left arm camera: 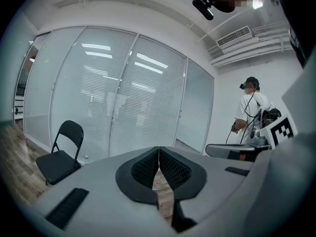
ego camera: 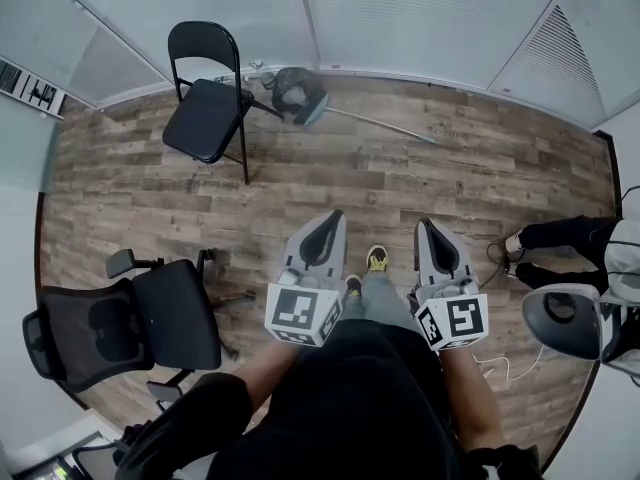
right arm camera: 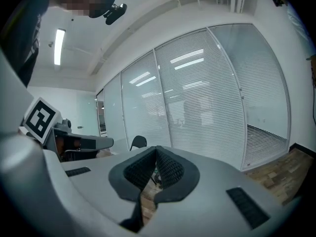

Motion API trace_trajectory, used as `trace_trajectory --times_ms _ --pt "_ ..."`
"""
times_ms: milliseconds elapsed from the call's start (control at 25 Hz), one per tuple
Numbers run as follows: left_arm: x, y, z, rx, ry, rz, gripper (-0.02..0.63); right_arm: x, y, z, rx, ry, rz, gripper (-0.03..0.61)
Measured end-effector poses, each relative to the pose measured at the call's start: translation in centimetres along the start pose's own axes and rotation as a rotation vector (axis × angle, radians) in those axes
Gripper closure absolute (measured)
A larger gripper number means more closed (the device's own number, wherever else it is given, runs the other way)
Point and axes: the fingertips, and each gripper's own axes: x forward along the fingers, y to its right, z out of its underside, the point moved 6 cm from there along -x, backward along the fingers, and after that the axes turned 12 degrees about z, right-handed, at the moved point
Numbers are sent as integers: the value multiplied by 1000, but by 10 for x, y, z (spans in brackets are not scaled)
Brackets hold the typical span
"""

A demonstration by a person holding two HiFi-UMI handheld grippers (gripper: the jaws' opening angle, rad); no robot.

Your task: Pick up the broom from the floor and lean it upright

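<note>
Left gripper [ego camera: 334, 216], right gripper [ego camera: 420, 224] closed; broom [ego camera: 305, 98] well ahead.

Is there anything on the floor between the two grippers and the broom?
Nothing visible. Bare floor lies between the left gripper, the right gripper and the broom. The folding chair stands beside the broom, off the path.

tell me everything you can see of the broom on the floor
The broom lies flat on the wood-look floor, by the glass wall. Its dark, bulky head end with a pale bluish edge sits just right of the black folding chair; whether they touch is unclear. A thin, pale, straight handle runs away to the right. Nothing holds it.
</note>
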Motion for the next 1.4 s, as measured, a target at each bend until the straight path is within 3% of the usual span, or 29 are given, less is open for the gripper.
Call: trace_trajectory --times_ms 520,840,1160,1400 --pt "99 -16 -39 54 -7 -13 592 83 70 -24 43 34 -23 563" --pt "139 -21 -44 61 -15 -53 592 121 103 -28 49 21 -59 563" --pt "152 -37 -46 38 -10 -54 592 146 103 -30 47 24 -69 563" --pt "178 -73 -49 13 -10 -34 592 187 97 -31 35 0 -59 563"
